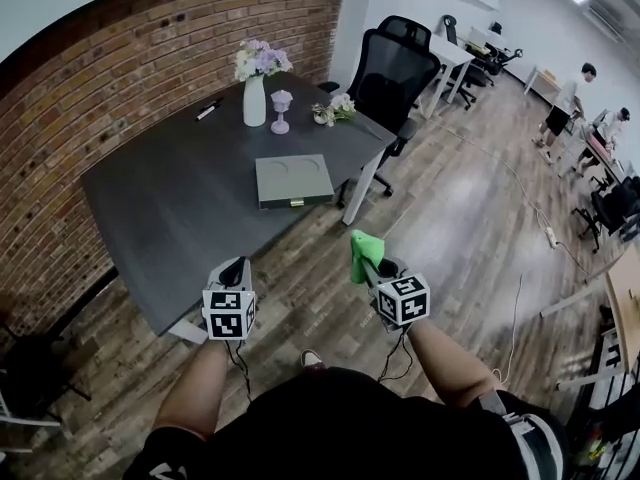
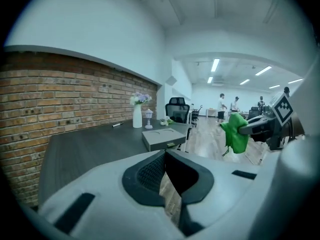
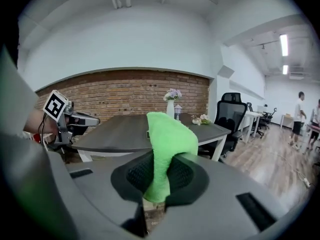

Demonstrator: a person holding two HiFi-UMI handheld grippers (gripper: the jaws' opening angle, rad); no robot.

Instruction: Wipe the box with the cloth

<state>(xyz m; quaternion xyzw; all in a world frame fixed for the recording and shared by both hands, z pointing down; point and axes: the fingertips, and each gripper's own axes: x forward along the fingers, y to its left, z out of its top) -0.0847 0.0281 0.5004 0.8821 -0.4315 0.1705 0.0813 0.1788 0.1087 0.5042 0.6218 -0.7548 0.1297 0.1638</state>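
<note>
A flat grey box (image 1: 293, 180) with a gold latch lies near the front right edge of the dark table (image 1: 170, 208); it also shows in the left gripper view as the box (image 2: 164, 137). My right gripper (image 1: 368, 264) is shut on a green cloth (image 1: 363, 251), held in the air in front of the table, well short of the box. The cloth (image 3: 167, 149) stands up between that gripper's pads. My left gripper (image 1: 233, 274) hangs at the table's near edge, shut with nothing in it. The left gripper's view shows the cloth (image 2: 235, 132) at its right.
On the table's far side stand a white vase of flowers (image 1: 256, 86), a small lilac stand (image 1: 281, 110), a little bouquet (image 1: 335, 110) and a marker (image 1: 208, 109). A black office chair (image 1: 393, 73) sits beyond the table. A brick wall (image 1: 90, 88) runs along the left. People stand far off at the right.
</note>
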